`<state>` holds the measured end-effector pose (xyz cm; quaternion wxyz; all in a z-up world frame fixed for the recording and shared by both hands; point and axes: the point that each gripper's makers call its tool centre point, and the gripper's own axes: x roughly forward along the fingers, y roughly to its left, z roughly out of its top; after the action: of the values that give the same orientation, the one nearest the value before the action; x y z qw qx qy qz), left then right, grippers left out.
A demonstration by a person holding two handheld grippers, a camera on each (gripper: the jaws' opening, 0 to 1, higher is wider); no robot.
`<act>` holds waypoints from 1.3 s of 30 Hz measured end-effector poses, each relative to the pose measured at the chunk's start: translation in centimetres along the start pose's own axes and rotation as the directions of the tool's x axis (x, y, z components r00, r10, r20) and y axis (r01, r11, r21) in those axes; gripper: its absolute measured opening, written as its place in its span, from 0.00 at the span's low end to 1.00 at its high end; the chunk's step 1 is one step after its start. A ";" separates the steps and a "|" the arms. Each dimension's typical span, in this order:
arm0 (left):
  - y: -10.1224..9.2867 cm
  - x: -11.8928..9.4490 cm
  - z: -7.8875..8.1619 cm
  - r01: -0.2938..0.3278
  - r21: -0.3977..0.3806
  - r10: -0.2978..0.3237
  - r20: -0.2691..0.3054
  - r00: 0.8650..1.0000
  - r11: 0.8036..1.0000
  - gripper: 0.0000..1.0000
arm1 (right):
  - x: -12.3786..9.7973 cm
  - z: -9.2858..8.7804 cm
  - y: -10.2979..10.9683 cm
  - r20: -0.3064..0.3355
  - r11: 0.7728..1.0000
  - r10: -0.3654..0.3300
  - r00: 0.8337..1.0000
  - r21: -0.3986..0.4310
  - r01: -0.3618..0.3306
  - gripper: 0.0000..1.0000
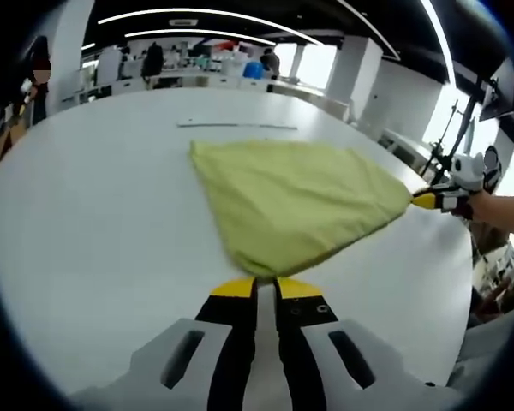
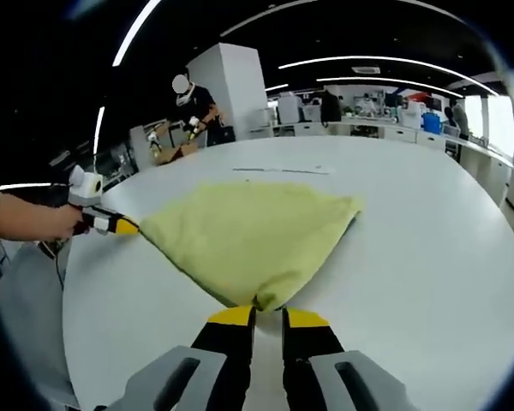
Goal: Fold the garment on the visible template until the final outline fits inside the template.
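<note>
A yellow-green garment (image 1: 295, 201) lies folded into a rough triangle on the white table (image 1: 86, 240). In the left gripper view my left gripper (image 1: 265, 284) is shut on its near corner. The right gripper (image 1: 421, 199) comes in from the right, held by a hand, and pinches the far right corner. In the right gripper view the garment (image 2: 253, 235) spreads ahead with my right gripper (image 2: 268, 312) shut on its nearest tip. The left gripper (image 2: 128, 228) grips the left tip there. A thin dark line (image 1: 236, 126) marks the table beyond the cloth.
The table's far edge curves behind the garment, with desks and office clutter beyond it. A person (image 2: 193, 103) stands at the back left near a white pillar (image 2: 231, 90). A blue container (image 2: 431, 122) sits on a distant desk.
</note>
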<state>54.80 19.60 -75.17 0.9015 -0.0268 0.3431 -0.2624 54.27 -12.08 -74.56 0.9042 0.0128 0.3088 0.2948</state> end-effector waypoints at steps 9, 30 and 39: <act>0.3 0.6 0.2 -0.013 -0.062 0.014 0.026 1.000 0.998 0.00 | 0.4 -0.1 0.1 0.017 0.997 -0.016 1.000 0.078 0.015 0.01; 2.0 -0.8 0.6 -0.041 -0.010 0.041 0.031 0.999 0.999 0.00 | -0.9 -0.2 -1.4 -0.021 0.997 -0.055 0.998 -0.048 0.054 0.00; 2.0 -1.3 0.6 -0.024 0.011 0.024 0.033 0.999 1.000 0.00 | -1.3 -0.6 -1.6 -0.062 0.984 -0.060 0.996 -0.172 0.048 0.00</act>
<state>55.27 21.90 -74.35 0.9102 -0.0217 0.3272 -0.2530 53.94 -14.15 -74.65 0.8988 -0.0830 0.3126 0.2958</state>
